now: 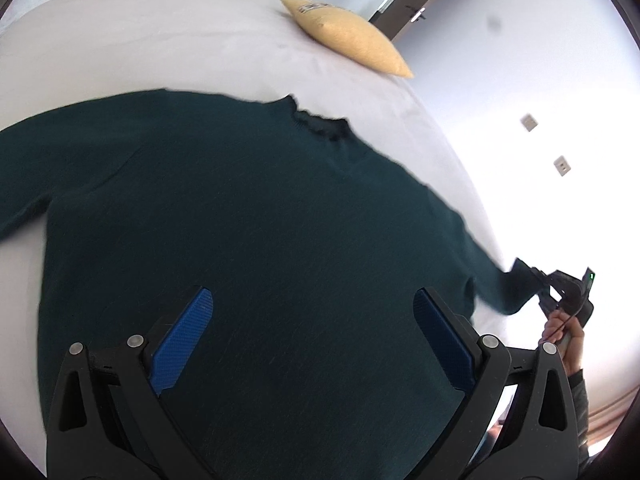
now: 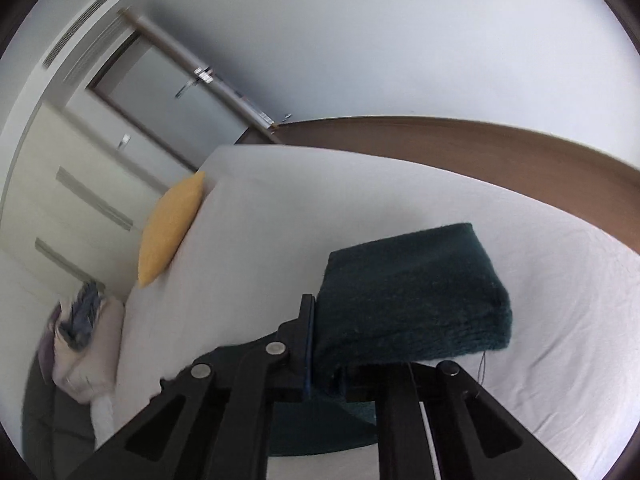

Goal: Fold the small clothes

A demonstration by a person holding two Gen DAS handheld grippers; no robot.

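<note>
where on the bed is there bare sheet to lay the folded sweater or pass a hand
Bare sheet runs between the sweater collar and the yellow pillow, and on toward the headboard. There is a narrower bare strip beside the sleeve that the right hand-held gripper holds. The middle is crowded: the spread sweater fills it under the open left hand-held gripper.

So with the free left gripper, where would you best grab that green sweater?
Probably the far sleeve, near its end. It lies flat, stretched out to the side on the bed, mirroring the cuff the right gripper grips. The open left gripper could come from above, fingers straddling the sleeve.
</note>
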